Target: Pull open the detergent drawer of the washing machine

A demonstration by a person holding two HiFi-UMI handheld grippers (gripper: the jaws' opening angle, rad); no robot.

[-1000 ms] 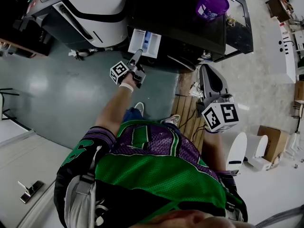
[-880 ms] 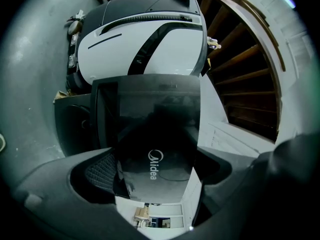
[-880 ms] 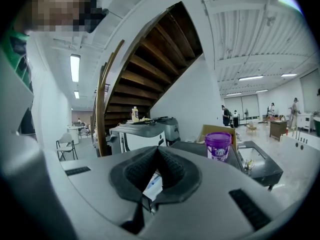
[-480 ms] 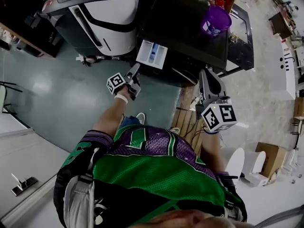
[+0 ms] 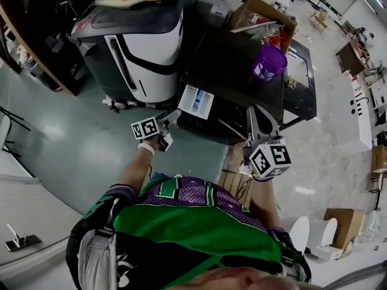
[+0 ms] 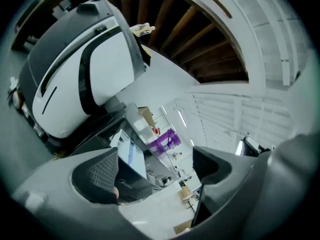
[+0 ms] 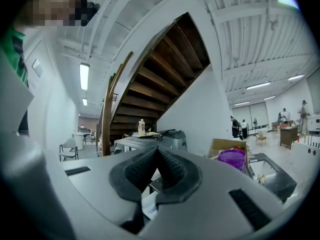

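The black washing machine (image 5: 242, 77) stands ahead of me, with its white detergent drawer (image 5: 196, 101) pulled out from the front left corner. My left gripper (image 5: 172, 116) hovers a short way in front of the drawer, apart from it. In the left gripper view its jaws (image 6: 157, 176) stand open with nothing between them, and the drawer (image 6: 131, 151) shows beyond. My right gripper (image 5: 253, 111) is held near the machine's front right, and in the right gripper view (image 7: 157, 165) its pads are pressed together on nothing.
A purple tub (image 5: 269, 62) sits on the washing machine's top, and a cardboard box (image 5: 263, 17) lies behind it. A white and black appliance (image 5: 145, 47) stands left of the machine. A wooden pallet (image 5: 233, 183) lies by my feet on the green floor (image 5: 66, 125).
My left gripper has drawn back from the drawer's front toward me, leaving the drawer pulled out. The right gripper stayed shut, and the head view tilted up.
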